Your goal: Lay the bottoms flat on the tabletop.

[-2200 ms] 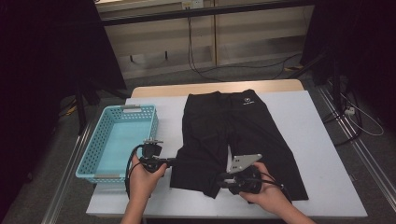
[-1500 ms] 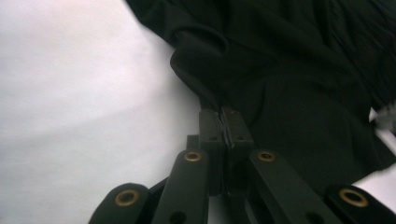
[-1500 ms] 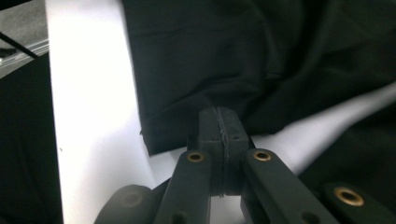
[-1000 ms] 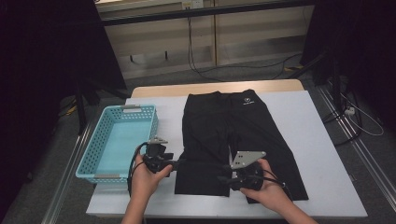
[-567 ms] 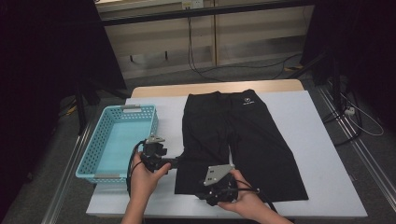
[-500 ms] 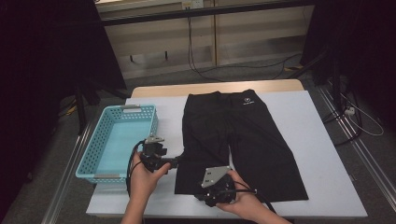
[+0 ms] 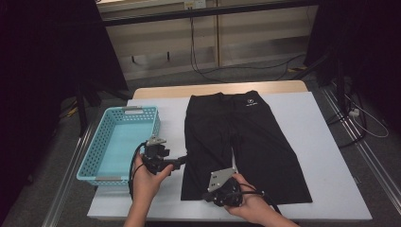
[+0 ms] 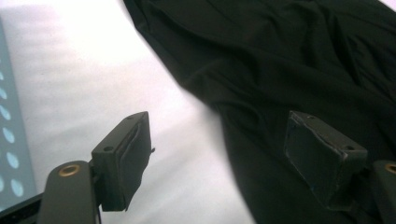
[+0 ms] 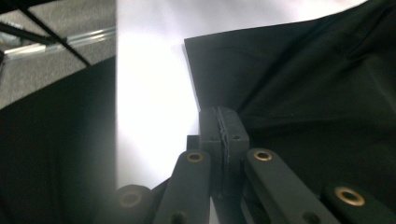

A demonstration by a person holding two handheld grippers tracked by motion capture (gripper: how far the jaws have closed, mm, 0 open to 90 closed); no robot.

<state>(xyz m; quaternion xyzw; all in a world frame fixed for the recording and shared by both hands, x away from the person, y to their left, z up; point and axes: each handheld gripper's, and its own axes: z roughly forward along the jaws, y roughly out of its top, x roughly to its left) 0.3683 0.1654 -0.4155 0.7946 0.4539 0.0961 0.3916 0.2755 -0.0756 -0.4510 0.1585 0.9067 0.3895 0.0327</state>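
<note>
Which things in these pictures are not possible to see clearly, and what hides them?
- Right tool, right gripper view: its pads meet at the hem of the black shorts; whether cloth is pinched between them, I cannot tell.
- Near hem of the shorts, high view: partly covered by the right hand.
- White logo on the waistband, high view: too small to read.
- Blue basket, left gripper view: cut off by the left edge.

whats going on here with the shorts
A person is working on black shorts spread flat on a white table, a gripper in each hand. The right gripper has just closed; its jaws are shut at the hem of the near left leg, seemingly pinching the fabric edge. The left gripper stands open astride the shorts' side edge. A blue basket sits at the left.
</note>
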